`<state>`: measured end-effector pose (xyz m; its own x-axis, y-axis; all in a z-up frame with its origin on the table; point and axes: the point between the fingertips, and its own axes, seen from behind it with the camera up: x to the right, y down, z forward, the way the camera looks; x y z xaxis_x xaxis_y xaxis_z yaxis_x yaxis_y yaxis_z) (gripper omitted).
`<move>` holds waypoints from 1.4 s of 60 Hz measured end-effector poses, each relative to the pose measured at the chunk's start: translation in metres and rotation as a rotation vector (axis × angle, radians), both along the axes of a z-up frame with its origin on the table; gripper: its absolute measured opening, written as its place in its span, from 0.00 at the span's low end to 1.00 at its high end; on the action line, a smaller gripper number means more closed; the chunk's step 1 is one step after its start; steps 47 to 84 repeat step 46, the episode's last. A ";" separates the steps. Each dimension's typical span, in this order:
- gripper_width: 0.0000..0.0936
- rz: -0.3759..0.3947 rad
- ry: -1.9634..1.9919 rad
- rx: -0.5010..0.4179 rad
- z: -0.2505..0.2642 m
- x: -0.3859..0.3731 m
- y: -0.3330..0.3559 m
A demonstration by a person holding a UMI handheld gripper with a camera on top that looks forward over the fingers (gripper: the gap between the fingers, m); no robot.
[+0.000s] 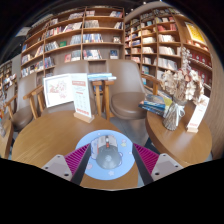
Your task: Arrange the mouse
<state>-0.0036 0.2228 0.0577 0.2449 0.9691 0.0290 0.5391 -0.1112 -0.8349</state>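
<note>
There is one mouse [105,152], one round blue mat [106,170], one gripper [106,162] with two fingers [70,160], two round wooden tables [60,132], one standing sign [58,90], and several bookshelves [75,40], too many to count

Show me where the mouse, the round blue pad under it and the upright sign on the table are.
mouse [106,153]: gripper view, its top, between the open fingers.
round blue pad [89,166]: gripper view, bare part left of the mouse.
upright sign [59,91]: gripper view, middle of its face.
</note>
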 end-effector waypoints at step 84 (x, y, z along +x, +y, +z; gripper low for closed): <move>0.91 0.126 0.073 0.072 0.073 0.259 -0.111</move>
